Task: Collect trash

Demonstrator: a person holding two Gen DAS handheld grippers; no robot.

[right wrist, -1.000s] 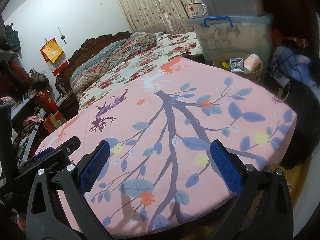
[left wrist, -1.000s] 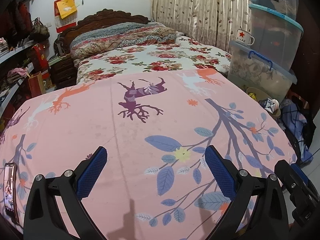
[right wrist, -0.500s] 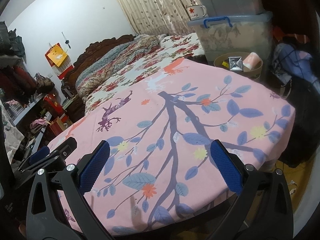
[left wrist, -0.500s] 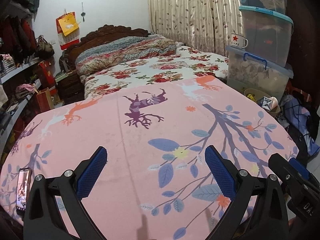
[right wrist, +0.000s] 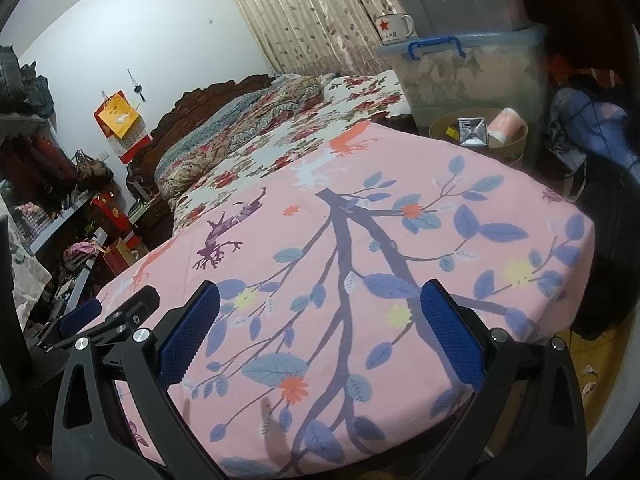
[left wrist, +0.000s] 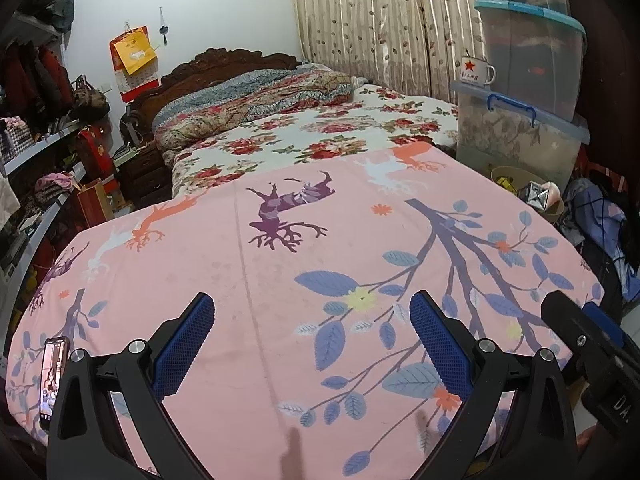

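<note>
While both the left hand-held gripper (left wrist: 308,344) and right hand-held gripper (right wrist: 320,330) hung wide and empty over the pink-clothed counter (left wrist: 256,280), the trash (right wrist: 486,130), seemingly light and crushable, sat in the bin (right wrist: 516,146) beyond, best pinched at an edge.

a pink cloth (left wrist: 248,280) with printed branches, blue leaves and deer covers the near surface. a phone (left wrist: 53,380) with a lit screen lies on the cloth at its near left edge. behind it stands a bed (left wrist: 340,140) with a flowered sheet and a folded quilt (left wrist: 248,104).
</note>
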